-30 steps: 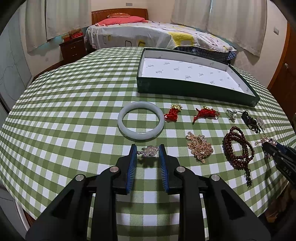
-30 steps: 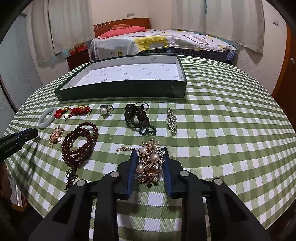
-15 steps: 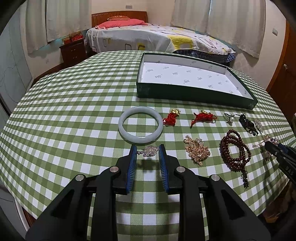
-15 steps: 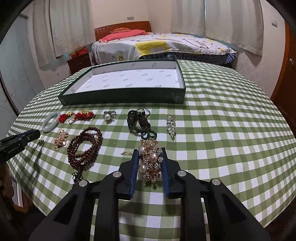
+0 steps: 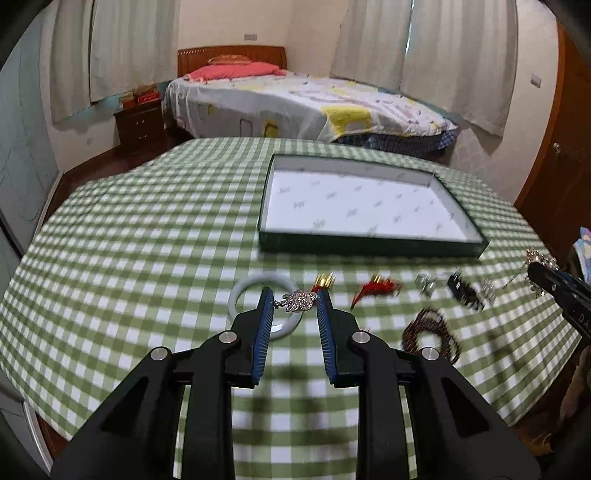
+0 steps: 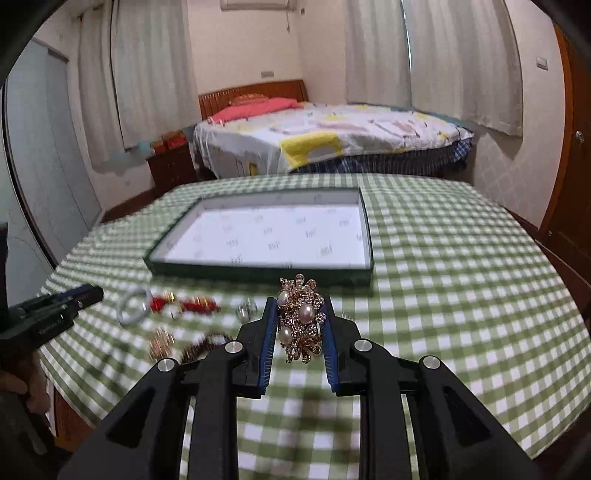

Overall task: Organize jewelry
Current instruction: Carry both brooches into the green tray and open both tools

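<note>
Green-and-white checked cloth point(image 5: 147, 258) covers the round table, with a bed point(image 5: 295, 103) beyond. From the left wrist, the left gripper point(image 5: 295, 301) is clamped on a small silver rhinestone brooch point(image 5: 298, 301), held above a pale smooth bangle point(image 5: 240, 295). Far right, the flat dark-green box point(image 5: 369, 247) holds only white printed paper. Red tassel charms point(image 5: 373, 290) and dark wooden beads point(image 5: 428, 332) lie blurred to its near side.

From the right wrist, the right gripper point(image 6: 300, 319) is clamped on a gold filigree brooch with three pearls point(image 6: 301, 319), in front of the box's point(image 6: 258, 273) near wall. Only this view shows the air conditioner point(image 6: 255, 3).
</note>
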`<state>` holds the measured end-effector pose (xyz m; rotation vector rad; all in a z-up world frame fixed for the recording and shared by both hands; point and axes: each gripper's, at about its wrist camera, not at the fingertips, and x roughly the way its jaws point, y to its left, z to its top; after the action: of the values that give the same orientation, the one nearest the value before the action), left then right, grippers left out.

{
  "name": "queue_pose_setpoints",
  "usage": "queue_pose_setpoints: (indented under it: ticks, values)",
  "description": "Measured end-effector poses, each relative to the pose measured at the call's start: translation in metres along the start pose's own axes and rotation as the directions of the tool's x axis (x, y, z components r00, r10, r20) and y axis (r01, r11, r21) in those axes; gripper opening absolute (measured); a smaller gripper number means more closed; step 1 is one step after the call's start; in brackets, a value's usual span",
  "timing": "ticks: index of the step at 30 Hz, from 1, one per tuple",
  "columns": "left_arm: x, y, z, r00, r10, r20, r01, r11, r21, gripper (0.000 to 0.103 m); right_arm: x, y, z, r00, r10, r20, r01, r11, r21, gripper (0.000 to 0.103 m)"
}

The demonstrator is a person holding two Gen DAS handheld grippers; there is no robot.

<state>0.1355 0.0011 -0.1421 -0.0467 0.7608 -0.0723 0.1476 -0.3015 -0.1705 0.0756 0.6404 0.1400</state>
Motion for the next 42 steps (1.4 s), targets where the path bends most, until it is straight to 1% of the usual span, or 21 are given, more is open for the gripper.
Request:
queue_pose_setpoints:
  ticks: [5, 7, 10, 14, 17, 19, 22, 24, 29, 31, 36, 39, 41, 42]
  values:
    - [0.003, -0.010, 0.027, 0.999, -0.029, 0.043, 0.028, 0.999, 0.025, 0.024, 0.002, 0.000, 0.033, 0.998, 0.011, 0.069, -0.010, 1.000, -0.007, 0.024]
    - [0.006, -0.015, 0.043, 0.997, -0.042, 0.072, 0.039, 0.999, 0.033, 0.024, 0.005, 0.000, 0.047, 0.995, 0.013, 0.094, -0.012, 1.000, -0.009, 0.024]
    - [0.014, -0.021, 0.065, 0.992, -0.043, 0.115, 0.037, 0.998, 0.052, 0.024, 0.016, -0.001, 0.068, 0.992, 0.017, 0.127, -0.016, 1.000, -0.009, 0.024]
    - [0.032, -0.028, 0.096, 0.987, -0.056, 0.148, 0.049, 0.997, 0.053, 0.024, 0.033, -0.004, 0.086, 0.989, 0.013, 0.146, -0.012, 1.000, -0.003, 0.024]
    - [0.055, -0.034, 0.112, 0.987, -0.058, 0.149, 0.050, 0.997, 0.059, 0.024, 0.051, -0.008, 0.093, 0.990, 0.005, 0.138, -0.005, 1.000, -0.002, 0.024]
    - [0.076, -0.040, 0.115, 0.990, -0.056, 0.128, 0.048, 0.997, 0.066, 0.024, 0.069, -0.011, 0.092, 0.994, 0.006, 0.109, -0.006, 1.000, 0.006, 0.024]
    - [0.110, -0.047, 0.110, 0.997, -0.057, 0.056, 0.052, 0.996, 0.074, 0.024, 0.089, -0.014, 0.082, 0.998, 0.005, 0.057, -0.005, 1.000, 0.013, 0.024]
    - [0.133, -0.050, 0.104, 0.999, -0.054, 0.001, 0.053, 0.996, 0.077, 0.024, 0.108, -0.016, 0.072, 1.000, 0.001, 0.006, -0.001, 1.000, 0.011, 0.024]
    - [0.170, -0.047, 0.088, 0.994, -0.050, -0.102, 0.058, 0.995, 0.078, 0.024, 0.141, -0.023, 0.057, 0.996, -0.006, -0.087, 0.008, 1.000, 0.024, 0.024]
    - [0.177, -0.046, 0.083, 0.991, -0.046, -0.127, 0.057, 0.995, 0.081, 0.024, 0.147, -0.025, 0.053, 0.994, -0.009, -0.113, 0.012, 1.000, 0.026, 0.024]
    - [0.188, -0.042, 0.078, 0.986, -0.040, -0.164, 0.054, 0.995, 0.081, 0.024, 0.159, -0.027, 0.047, 0.988, -0.017, -0.154, 0.022, 0.999, 0.027, 0.024]
    - [0.188, -0.039, 0.076, 0.986, -0.038, -0.163, 0.051, 0.995, 0.080, 0.027, 0.165, -0.026, 0.045, 0.985, -0.021, -0.172, 0.026, 0.999, 0.027, 0.024]
    - [0.187, -0.039, 0.075, 0.986, -0.033, -0.161, 0.046, 0.995, 0.083, 0.033, 0.166, -0.027, 0.044, 0.984, -0.029, -0.178, 0.034, 0.999, 0.028, 0.024]
    - [0.187, -0.038, 0.074, 0.987, -0.032, -0.160, 0.045, 0.996, 0.081, 0.041, 0.167, -0.028, 0.044, 0.983, -0.029, -0.184, 0.036, 0.999, 0.030, 0.024]
